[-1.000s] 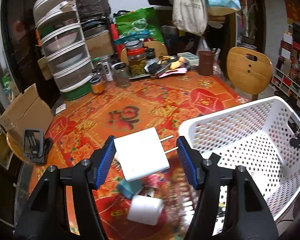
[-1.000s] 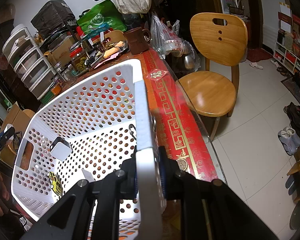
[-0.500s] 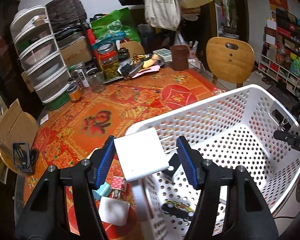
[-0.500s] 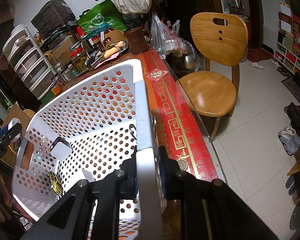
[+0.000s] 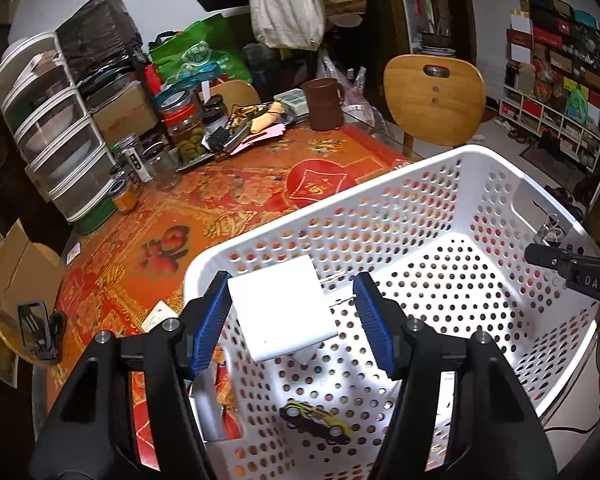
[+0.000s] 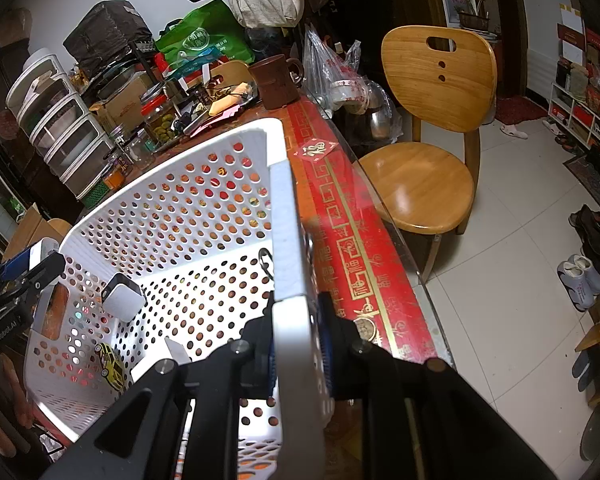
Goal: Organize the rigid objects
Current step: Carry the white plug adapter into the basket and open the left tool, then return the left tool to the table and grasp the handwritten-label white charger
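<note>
White charger point(image 5: 282, 314) above basket point(image 5: 400, 176) rim

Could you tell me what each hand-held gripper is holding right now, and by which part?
The left hand-held gripper holds a white plug adapter between body and prongs. The right hand-held gripper clamps the white basket by its rim.

A cluttered home dining room: patterned table point(image 5: 228, 200), wooden chair point(image 6: 432, 128), food jars point(image 5: 182, 128).
</note>
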A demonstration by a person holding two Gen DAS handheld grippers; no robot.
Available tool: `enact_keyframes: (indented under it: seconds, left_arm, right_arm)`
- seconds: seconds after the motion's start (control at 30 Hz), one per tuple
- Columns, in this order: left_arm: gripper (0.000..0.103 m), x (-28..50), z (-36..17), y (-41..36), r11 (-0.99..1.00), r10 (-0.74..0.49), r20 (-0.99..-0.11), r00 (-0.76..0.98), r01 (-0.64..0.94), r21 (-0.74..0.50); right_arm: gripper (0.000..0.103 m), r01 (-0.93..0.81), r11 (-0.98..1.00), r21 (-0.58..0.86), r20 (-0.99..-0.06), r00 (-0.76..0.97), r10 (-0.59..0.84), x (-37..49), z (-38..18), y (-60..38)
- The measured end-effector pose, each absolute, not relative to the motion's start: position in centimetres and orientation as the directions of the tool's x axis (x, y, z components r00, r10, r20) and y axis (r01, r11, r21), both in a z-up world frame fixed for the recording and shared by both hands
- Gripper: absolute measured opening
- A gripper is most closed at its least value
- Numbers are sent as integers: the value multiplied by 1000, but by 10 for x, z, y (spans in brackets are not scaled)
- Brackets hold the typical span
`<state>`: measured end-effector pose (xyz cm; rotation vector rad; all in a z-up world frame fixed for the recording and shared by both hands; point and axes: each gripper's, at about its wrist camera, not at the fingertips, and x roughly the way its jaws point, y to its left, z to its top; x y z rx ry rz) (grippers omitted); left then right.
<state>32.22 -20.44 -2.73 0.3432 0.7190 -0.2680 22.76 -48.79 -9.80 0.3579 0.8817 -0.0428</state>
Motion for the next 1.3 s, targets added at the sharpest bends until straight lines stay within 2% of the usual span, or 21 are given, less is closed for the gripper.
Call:
enact_keyframes:
  seconds: [0.33,0.4,0.47,0.6,0.77,0.93,1.07,1.13,1.23,1.3]
  left_arm:
    - [62,321,-40,-226,886,-160,-719,676,420,198]
    - [80,319,-38,-225,886,-165,-708,687,419,200]
    - [90,317,-35,-221,888,-172,-694,699,416,198]
    - [101,310,-25,-205,898,-165,-659,734,389,208]
    - [102,309,-10,-155,930,-158,-627,763,328,164]
    - [102,322,7,-69,979,-45,-581,813,152,137]
    - [102,381,-34,1,994,44,-692,720,40,105]
    - [102,407,-63,19,996,42,-747,664,31,85]
    - [101,440,-107,27,993,76,-800,596,31,118]
    - [100,454,-128,24,994,40,-830,557,64,91]
  right_arm:
    - [17,182,940,288,-762,639,109,228,-98,-488]
    - [17,182,940,288,-762,639,110,228,-98,-488]
    - [18,181,940,290,-761,639,111,228,-98,-487]
    - [18,179,939,292,-761,639,115,229,-96,-486]
    - [18,179,939,293,-761,638,116,229,-95,-485]
    - [18,177,940,292,-760,639,116,230,-94,-484]
    - [18,178,938,296,-759,641,117,230,-95,-485]
    - [18,179,938,296,-758,642,117,230,-94,-485]
    - [18,179,938,298,-758,642,118,230,-95,-486]
    - [18,178,938,298,-758,641,119,231,-95,-486]
